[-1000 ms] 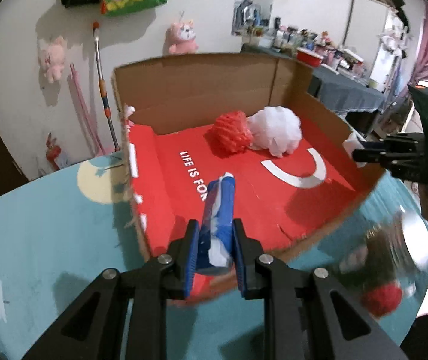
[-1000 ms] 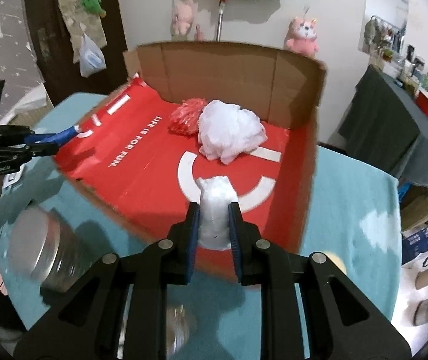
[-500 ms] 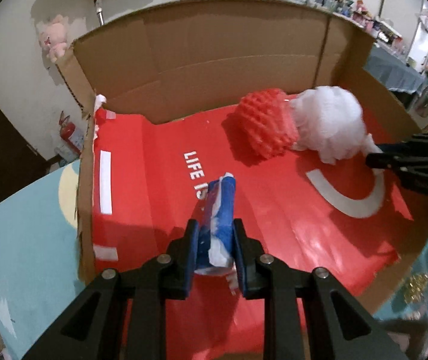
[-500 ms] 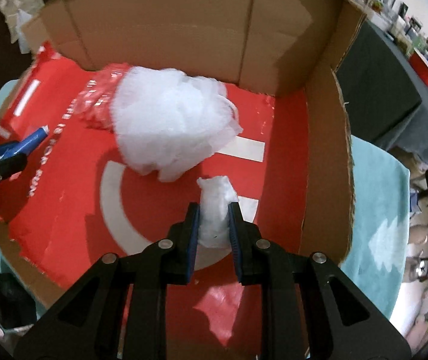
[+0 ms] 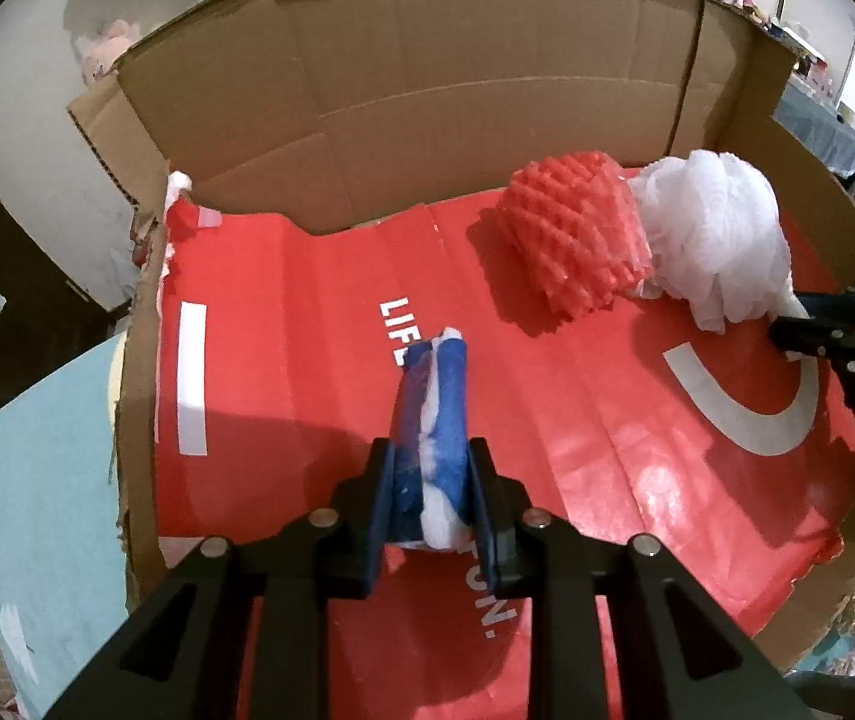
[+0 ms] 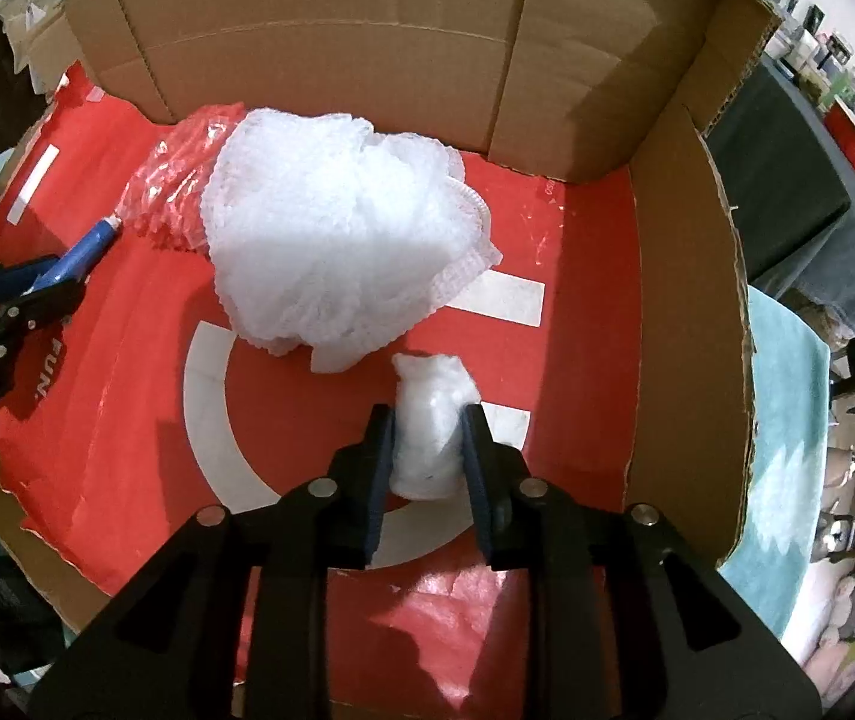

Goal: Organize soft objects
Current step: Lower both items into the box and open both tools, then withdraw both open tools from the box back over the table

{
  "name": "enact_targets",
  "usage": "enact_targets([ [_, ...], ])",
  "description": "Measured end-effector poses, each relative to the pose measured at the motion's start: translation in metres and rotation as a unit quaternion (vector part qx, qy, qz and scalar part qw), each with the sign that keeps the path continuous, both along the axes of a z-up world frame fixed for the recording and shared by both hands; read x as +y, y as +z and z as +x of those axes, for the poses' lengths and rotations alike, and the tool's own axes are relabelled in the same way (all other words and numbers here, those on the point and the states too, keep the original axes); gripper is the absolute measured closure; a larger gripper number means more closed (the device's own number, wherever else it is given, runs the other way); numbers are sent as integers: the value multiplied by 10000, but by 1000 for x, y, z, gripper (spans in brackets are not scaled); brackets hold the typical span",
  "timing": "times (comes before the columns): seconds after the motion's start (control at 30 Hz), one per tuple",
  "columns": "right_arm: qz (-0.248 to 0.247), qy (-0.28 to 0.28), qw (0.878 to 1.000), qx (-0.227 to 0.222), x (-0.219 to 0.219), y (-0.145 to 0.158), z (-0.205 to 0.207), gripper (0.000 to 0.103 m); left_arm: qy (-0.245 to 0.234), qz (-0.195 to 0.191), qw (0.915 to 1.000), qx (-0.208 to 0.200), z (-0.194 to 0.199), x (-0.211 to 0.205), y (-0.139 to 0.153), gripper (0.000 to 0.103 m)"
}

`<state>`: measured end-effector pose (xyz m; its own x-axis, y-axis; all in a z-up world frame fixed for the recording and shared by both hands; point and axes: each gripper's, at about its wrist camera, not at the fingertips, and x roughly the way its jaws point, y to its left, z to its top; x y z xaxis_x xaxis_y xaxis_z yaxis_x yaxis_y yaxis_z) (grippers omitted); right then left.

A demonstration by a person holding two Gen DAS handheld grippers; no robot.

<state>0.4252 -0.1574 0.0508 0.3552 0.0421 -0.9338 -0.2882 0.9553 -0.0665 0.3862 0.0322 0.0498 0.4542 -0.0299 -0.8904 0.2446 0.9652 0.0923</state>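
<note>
Left wrist view looks down into a cardboard box [image 5: 427,78] with a red floor: the left gripper [image 5: 432,498] pinches a blue-and-white roll [image 5: 433,420], jaws opening. Beyond lie a red mesh sponge [image 5: 577,240] and a white mesh puff [image 5: 721,240], touching. The right gripper [image 6: 427,450] pinches a small white wad [image 6: 433,420] above the box floor, its jaws likewise opening.

Soft things inside the cardboard box [image 5: 487,90]

A blue-and-white rolled cloth [image 5: 434,438] stood between the left fingers [image 5: 382,504], pointing away from them. A small white wad [image 6: 430,420] sat between the right fingers [image 6: 475,450]. Beyond both, a red mesh pouf [image 5: 574,240] touched a larger white mesh pouf [image 6: 337,228] on the box's red floor.
</note>
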Motion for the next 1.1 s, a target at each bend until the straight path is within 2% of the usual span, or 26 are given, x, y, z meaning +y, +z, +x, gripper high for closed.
enact_targets([
  [0.1, -74, 50, 9999, -55, 6, 1, -4, 80, -6, -27, 10000, 4, 4, -4, 0, 72],
  [0.2, -130, 96, 9998, -87, 12, 2, -10, 79, -12, -45, 10000, -84, 0, -6, 4, 60],
  [0.27, -148, 121, 9998, -107, 15, 3, -12, 74, 10, -75, 9999, -144, -3, -5, 8, 56],
  [0.33, -50, 162, 9998, -140, 17, 6, -15, 48, 37, -182, 9997, -168, -7, -3, 14, 54],
  [0.4, -59, 217, 9995, -225, 22, 11, -21, 44, 45, -261, 9994, -230, -12, -2, 21, 49],
  [0.47, -101, 229, 9990, -369, 27, 19, -28, 44, 45, -301, 9988, -372, -20, -1, 30, 40],
  [0.6, 34, 191, 9986, -497, 29, 40, -42, 43, 38, -494, 9965, -671, -41, 0, 51, 30],
  [0.67, 59, 169, 9979, -627, 27, 49, -50, 39, 46, -611, 9943, -873, -56, 1, 67, 25],
  [0.73, 135, 129, 9969, -766, 22, 57, -61, 30, 45, -651, 9923, -1053, -70, 2, 78, 21],
  [0.93, 474, 5, 9908, -1266, 4, 108, -105, 29, 165, -961, 9799, -1738, -119, 4, 125, 3],
  [1.1, 722, 30, 9810, -1803, -5, 143, -157, 21, 171, -1180, 9691, -2160, -166, 5, 152, 2],
])
